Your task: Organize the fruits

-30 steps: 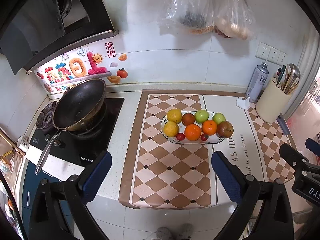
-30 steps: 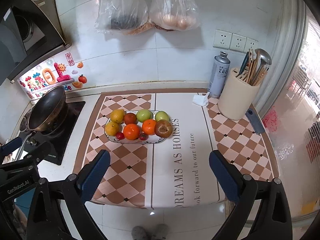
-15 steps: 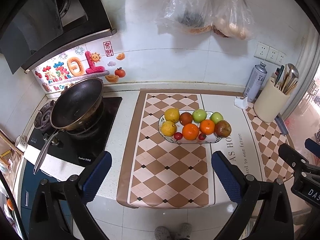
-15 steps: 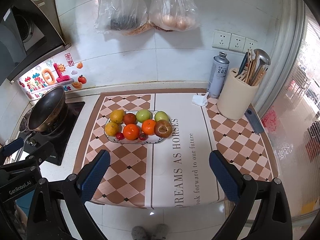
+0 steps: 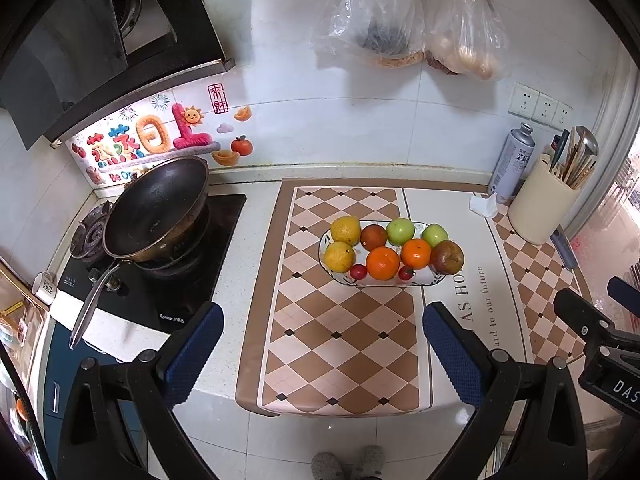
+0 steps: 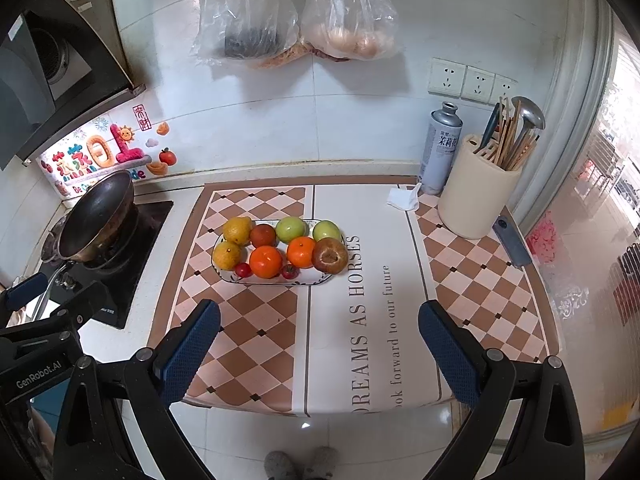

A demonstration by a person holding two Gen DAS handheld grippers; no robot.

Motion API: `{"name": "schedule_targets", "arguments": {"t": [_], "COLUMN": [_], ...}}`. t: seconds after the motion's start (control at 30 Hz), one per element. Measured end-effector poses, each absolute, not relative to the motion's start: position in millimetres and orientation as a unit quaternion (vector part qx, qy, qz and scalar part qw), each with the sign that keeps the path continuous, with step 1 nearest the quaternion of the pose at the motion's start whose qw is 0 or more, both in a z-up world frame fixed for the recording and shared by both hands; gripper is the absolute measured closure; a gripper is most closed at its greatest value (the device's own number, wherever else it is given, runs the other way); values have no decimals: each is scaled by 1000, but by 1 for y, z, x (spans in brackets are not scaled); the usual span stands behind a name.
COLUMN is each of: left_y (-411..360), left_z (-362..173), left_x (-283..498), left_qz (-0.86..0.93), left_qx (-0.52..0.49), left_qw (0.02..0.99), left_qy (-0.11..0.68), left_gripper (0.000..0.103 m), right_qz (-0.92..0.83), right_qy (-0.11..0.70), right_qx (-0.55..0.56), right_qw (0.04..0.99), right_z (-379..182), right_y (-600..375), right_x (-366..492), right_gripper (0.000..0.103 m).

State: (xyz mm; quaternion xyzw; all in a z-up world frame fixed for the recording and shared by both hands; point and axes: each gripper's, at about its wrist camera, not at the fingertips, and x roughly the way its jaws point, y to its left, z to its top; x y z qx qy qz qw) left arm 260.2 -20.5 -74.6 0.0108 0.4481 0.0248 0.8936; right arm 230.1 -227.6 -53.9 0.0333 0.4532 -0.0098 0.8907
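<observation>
- The fruit plate [image 5: 426,280] [image 6: 320,279] sits on the checkered counter mat [image 5: 340,352] [image 6: 248,320], and every fruit lies on it.
- On the plate: two yellow citrus [image 5: 345,230] at its stove-side end, two oranges [image 5: 383,263] along its near edge, two green apples [image 5: 400,231] along its far edge, a brown pear [image 5: 447,256] at its other end.
- Left gripper [image 5: 320,332] hovers near the plate's front, jaws spread wide, holding nothing.
- Right gripper [image 6: 319,330] hovers likewise, jaws apart, empty.
- A wok [image 5: 158,208] stands well beyond the plate's citrus end; a utensil holder [image 6: 478,196] stands beyond its pear end.
</observation>
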Motion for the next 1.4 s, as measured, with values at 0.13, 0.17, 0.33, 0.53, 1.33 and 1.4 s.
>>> {"name": "schedule_targets", "arguments": {"t": [0.13, 0.17, 0.33, 0.53, 1.33, 1.4], "left_y": [-21, -21, -20, -20, -27, -27], "left_z": [-75, -74, -74, -72, -70, -68], "left_x": [260, 260, 260, 258, 250, 249], "left_qz": [25, 25, 23, 21, 17, 17], "left_qx": [11, 11, 11, 12, 19, 21], "left_qw": [893, 894, 893, 893, 898, 899], "left_qy": [448, 448, 449, 449, 440, 436], "left_gripper": [1, 1, 1, 1, 1, 1], "right_qz": [-8, -7, -7, -8, -7, -7], "right_qy": [452, 452, 453, 452, 453, 453], "right_qx": [33, 34, 35, 34, 36, 35], "right_qw": [891, 891, 891, 891, 891, 891], "right_z": [-53, -53, -53, -52, -54, -54], "right_y": [-226, -226, -225, -225, -225, -225], "right_x": [230, 229, 229, 227, 221, 221], "right_gripper": [2, 2, 2, 2, 2, 2]}}
